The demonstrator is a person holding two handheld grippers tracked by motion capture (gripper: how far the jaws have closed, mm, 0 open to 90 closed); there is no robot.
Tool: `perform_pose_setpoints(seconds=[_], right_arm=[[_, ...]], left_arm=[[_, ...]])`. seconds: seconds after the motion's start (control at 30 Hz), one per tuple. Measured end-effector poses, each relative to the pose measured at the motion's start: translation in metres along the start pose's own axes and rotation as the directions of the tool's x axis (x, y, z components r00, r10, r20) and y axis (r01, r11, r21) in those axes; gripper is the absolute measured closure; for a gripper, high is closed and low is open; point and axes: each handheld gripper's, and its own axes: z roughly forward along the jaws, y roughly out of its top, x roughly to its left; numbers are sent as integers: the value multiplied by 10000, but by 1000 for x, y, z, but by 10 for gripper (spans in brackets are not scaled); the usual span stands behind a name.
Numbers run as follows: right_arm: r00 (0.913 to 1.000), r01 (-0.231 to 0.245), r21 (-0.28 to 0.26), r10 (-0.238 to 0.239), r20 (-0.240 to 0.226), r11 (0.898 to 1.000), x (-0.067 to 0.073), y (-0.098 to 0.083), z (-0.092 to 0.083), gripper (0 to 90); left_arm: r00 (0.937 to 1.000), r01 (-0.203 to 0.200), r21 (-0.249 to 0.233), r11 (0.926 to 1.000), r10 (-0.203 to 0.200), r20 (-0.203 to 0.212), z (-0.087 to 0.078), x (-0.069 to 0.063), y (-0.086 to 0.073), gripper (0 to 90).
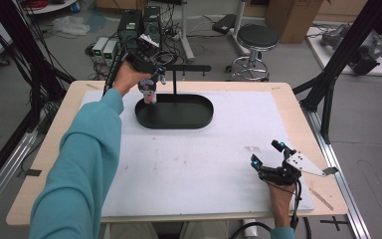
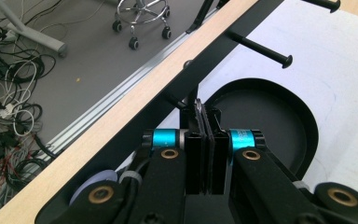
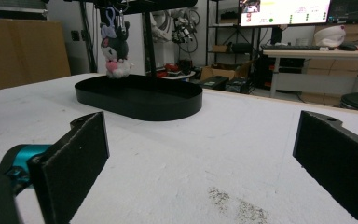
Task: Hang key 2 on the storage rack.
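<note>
Left gripper point(image 1: 151, 74): jaws pinching the keyring point(image 2: 198, 106) of the plush point(image 1: 149, 92).
Plush: hanging over the tray's point(image 1: 179, 122) left end, beside the stand point(image 1: 175, 79).
Right gripper point(image 1: 268, 158): resting on the mat point(image 1: 204, 159), jaws gaping wide, holding nothing.

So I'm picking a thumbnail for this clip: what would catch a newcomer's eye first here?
Probably the small plush keychain, dark with a pink patch, dangling above the left end of the black oval tray at the table's far side. The left gripper holds it up by its ring, jaws shut, beside the tray's black peg stand. The right gripper rests open-jawed on the white mat, near the front right.
</note>
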Motion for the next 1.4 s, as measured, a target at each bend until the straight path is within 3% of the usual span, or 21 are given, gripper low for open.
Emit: perform_pose_setpoints(seconds=[0.63,0.8,0.9,1.03,1.1,1.17,1.27,1.33,1.4], right_arm=[[9999,148,8,-148,23,9999,0,0,1,26],[9999,124,18,-124,27,9999,0,0,0,26],[9999,106,18,-106,19,9999,0,0,0,26],[9999,119,23,-119,31,9999,0,0,0,26],[9999,129,5,-129,16,9999,0,0,0,26],[9999,117,8,-117,13,9999,0,0,0,26],[10000,79,28,-79,1,10000,0,0,0,26],[10000,80,19,-80,-6,10000,0,0,0,26],[10000,67,42,-67,-17,10000,0,0,0,26]], left_arm=[[9990,310,-355,9989,-321,-296,5,1,0,873],[9975,575,-454,9973,-592,-386,4,3,0,810],[9958,713,-596,9957,-745,-526,1,5,-2,724],[9924,914,-1474,9848,-1024,-688,-6,9,-8,574],[9892,1036,-1869,9769,-1207,-826,-12,11,-11,460],[9858,1079,-2040,9730,-1313,-1050,-17,10,-12,286],[9958,653,-2279,9715,-783,-483,-24,7,-17,34],[9988,427,-2485,9677,-476,-139,-33,3,-21,17],[9991,378,-2874,9571,-422,-90,-44,-2,-27,16]])
